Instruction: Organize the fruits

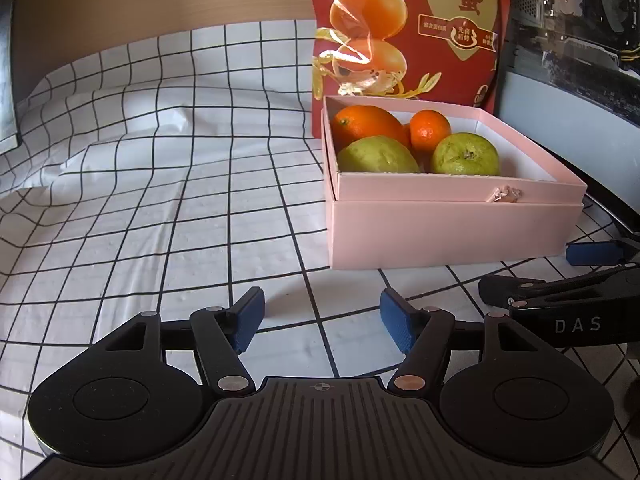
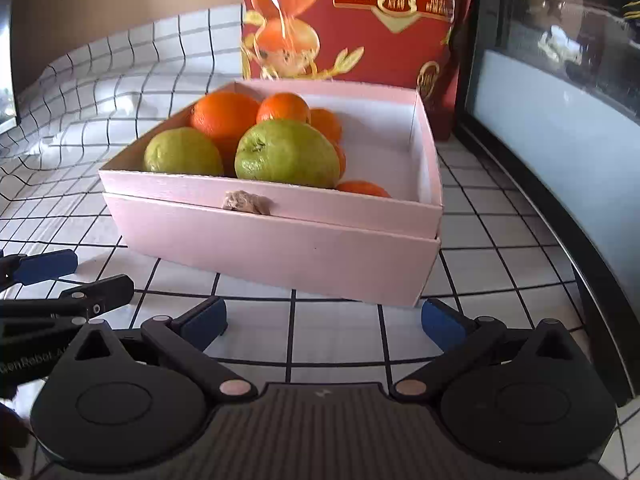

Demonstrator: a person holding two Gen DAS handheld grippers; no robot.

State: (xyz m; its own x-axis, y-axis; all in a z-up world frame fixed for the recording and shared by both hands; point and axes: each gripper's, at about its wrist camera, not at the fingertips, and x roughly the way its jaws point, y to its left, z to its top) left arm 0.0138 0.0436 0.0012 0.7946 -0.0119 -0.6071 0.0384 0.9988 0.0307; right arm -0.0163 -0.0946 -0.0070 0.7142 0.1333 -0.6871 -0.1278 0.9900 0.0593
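With both your left hand-held gripper (image 1: 322, 326) and right hand-held gripper (image 2: 324, 320) wide and empty, reaching carelessly toward twelve o'clock could shove the pink box (image 2: 280, 248).

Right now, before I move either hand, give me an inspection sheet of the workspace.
Surface: white cloth with a black grid, wrinkled at the left.
Job's things: pink box, open; inside it two green fruits near the front and several oranges behind and beside them. No fruit seen outside the box.
Clutter: red snack bag standing behind the box.
Grippers: left gripper open, nothing between its fingers; right gripper open, nothing between its fingers, facing the box front.
Cables: one dark cable at the right of the box.
Surroundings: brown wall behind; a dark-framed screen at the right.
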